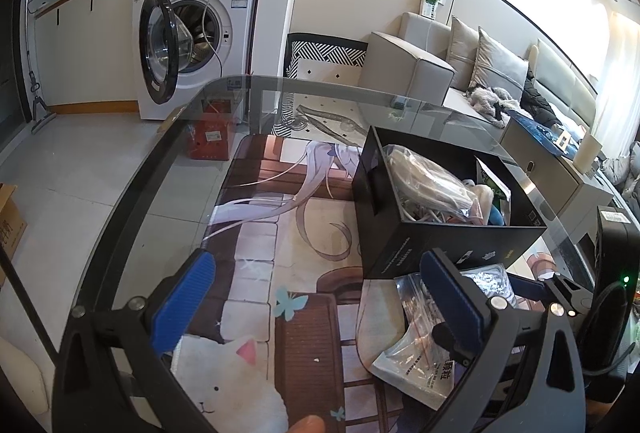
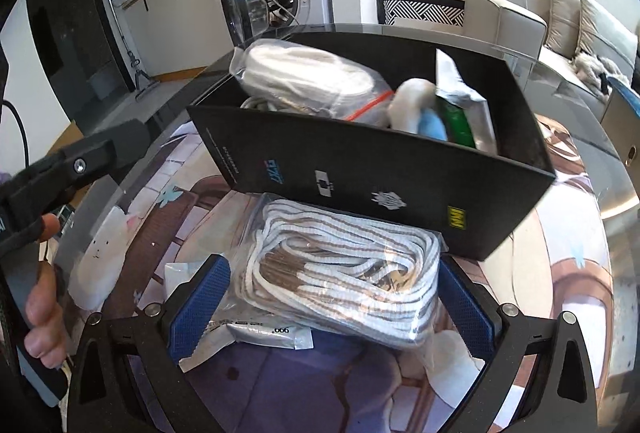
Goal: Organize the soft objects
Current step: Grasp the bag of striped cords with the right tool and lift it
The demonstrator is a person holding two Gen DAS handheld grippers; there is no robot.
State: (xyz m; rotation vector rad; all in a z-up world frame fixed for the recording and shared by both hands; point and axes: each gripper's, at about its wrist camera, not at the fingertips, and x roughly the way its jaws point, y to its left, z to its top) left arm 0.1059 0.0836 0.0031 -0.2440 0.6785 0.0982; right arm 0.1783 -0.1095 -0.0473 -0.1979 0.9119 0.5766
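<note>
The right tool is straddling a clear bag of striped rope lying on the bench just before the black box, jaws spread, not yet gripping. The left tool is hovering released. Next, likely: clench, lift, drop into box.

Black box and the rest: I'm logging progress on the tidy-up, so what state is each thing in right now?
Black box: open-topped, partly filled with bagged soft items.
Bagged rope: on the table outside the box, between the right tongs, not clearly clamped.
Left tongs: open, holding nothing.
Flat packets: lying on the table, outside the box.
Washing machine door: swung open.
</note>
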